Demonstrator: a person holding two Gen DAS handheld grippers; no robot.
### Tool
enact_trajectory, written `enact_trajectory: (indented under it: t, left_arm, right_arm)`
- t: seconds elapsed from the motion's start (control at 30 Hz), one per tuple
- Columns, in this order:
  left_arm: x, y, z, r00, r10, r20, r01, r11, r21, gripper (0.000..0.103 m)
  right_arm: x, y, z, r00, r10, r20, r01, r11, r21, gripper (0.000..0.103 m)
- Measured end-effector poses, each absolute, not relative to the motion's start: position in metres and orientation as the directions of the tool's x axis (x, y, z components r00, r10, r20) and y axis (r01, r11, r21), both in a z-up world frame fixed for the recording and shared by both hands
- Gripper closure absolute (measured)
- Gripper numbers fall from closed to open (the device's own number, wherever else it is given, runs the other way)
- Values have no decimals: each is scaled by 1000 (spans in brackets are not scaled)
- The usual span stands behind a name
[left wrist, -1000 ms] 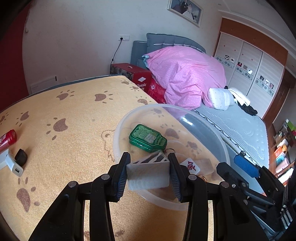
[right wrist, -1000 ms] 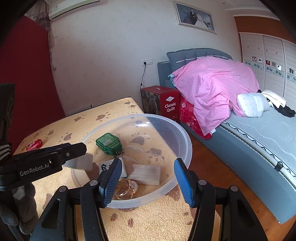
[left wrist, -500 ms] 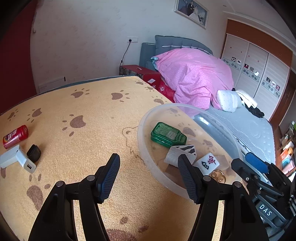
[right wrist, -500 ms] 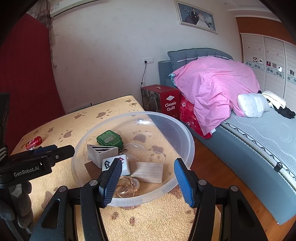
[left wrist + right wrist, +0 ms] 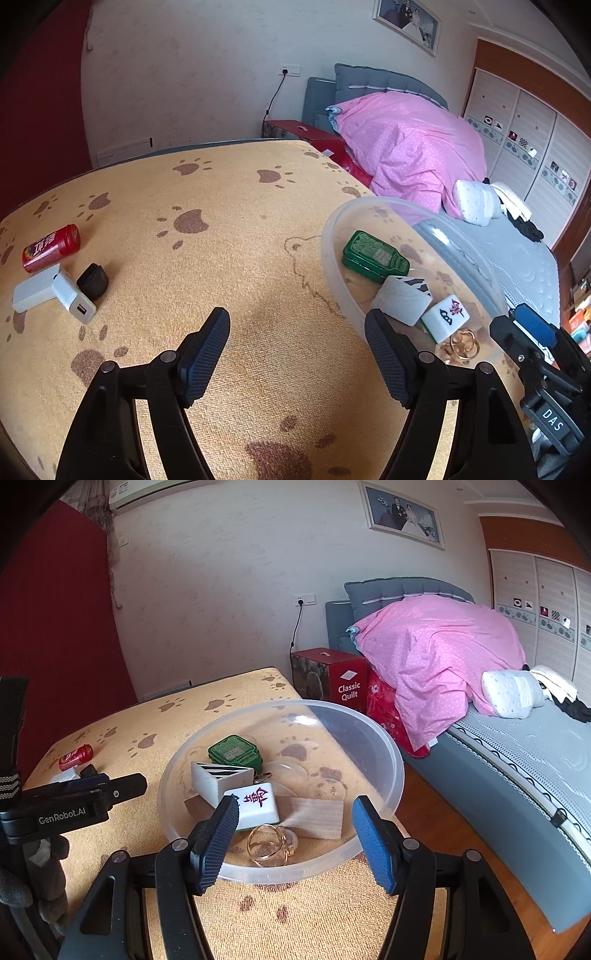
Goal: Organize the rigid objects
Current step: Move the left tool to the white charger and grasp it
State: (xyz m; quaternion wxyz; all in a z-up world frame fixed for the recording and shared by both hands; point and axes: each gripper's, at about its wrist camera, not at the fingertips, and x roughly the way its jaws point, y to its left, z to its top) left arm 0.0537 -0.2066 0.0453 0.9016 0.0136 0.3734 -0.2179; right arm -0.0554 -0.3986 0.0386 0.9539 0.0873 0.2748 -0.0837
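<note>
Both grippers are empty just now; the left gripper (image 5: 297, 334), low in the left wrist view, has its jaws spreading with only bare paw-print cloth (image 5: 229, 206) between them, which reads as a tool freed of its load and ready for the next piece.

Going left to right in that view: at the left edge lie the things not yet gathered, a red can (image 5: 51, 248) on its side, a white box (image 5: 34, 288) touching a white charger (image 5: 74, 298), and a small black lump (image 5: 92, 281) against the charger; I would judge these the next pickups, since they sit well apart from the bowl.

Right of centre stands the clear plastic bowl (image 5: 334, 280), its near rim just beside the left gripper's right-hand finger; inside it are a green tin (image 5: 373, 254), a white wedge block (image 5: 400, 300) leaning on it, a mahjong tile (image 5: 445, 317) and a gold ring (image 5: 462, 343).

In the right wrist view the right gripper (image 5: 291, 834) sits at the lower middle, jaws easing wider, nothing pinched; it hovers at the bowl's near rim, perhaps to steady it, though I cannot tell whether the pads touch the plastic. A pale wooden block (image 5: 314, 814) lies flat on the bowl floor between its fingers in the frame; at the far right is the bed (image 5: 517, 746), no part of the job.
</note>
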Motion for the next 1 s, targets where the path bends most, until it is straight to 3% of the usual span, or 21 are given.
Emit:
enact_trajectory:
  t: [1.0]
  left_arm:
    - [79,-63,41,720,-147,-678,144,988,-62,22]
  right_arm:
    - [-55,-324,41,814,69,-576,2,992,123,26]
